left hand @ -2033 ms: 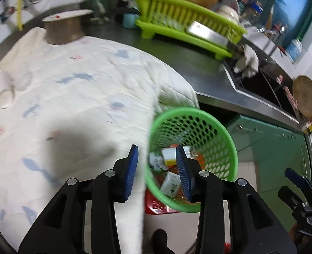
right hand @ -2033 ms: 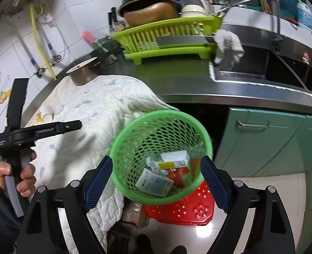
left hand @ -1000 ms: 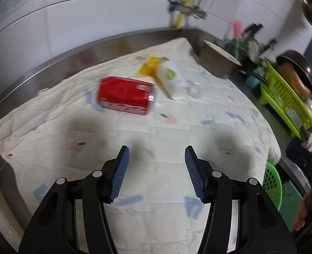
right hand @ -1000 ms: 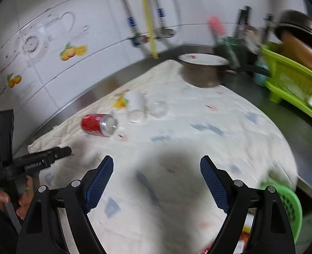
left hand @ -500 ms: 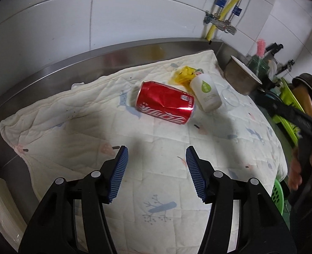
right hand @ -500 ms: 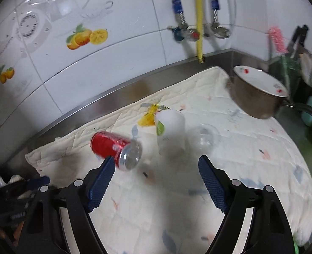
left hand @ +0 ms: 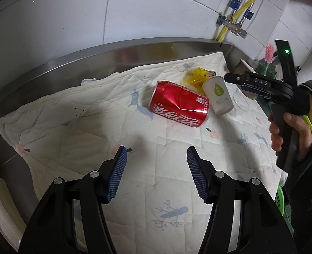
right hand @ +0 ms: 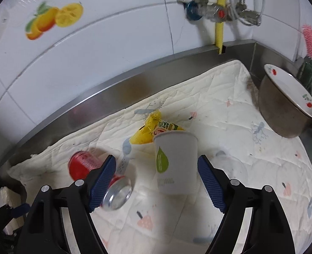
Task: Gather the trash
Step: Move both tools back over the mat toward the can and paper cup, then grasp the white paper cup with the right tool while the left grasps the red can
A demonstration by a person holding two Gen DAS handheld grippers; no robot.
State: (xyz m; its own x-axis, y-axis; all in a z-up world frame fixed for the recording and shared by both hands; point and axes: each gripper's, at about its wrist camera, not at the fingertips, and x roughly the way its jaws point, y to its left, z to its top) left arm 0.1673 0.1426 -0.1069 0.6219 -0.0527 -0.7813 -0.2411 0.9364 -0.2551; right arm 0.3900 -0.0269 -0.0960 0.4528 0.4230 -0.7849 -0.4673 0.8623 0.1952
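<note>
The left gripper (left hand: 156, 174) hangs above a white quilted cloth (left hand: 75, 127) spread over a steel counter (left hand: 39, 78), its blue pads apart with nothing between them. Farther along the cloth lies a dented red soda can (left hand: 179, 103) on its side, a white paper cup (left hand: 218, 97) with a green leaf mark tipped over just beside it, and a crumpled yellow wrapper (left hand: 196, 76) behind both. At the right edge, a hand (left hand: 289, 131) grips the right gripper's black handle.

Red can (left hand: 179, 104), white cup (right hand: 175, 162) with a green leaf, yellow wrapper (right hand: 153, 129), cream quilt (left hand: 92, 127) with pale blue prints.
</note>
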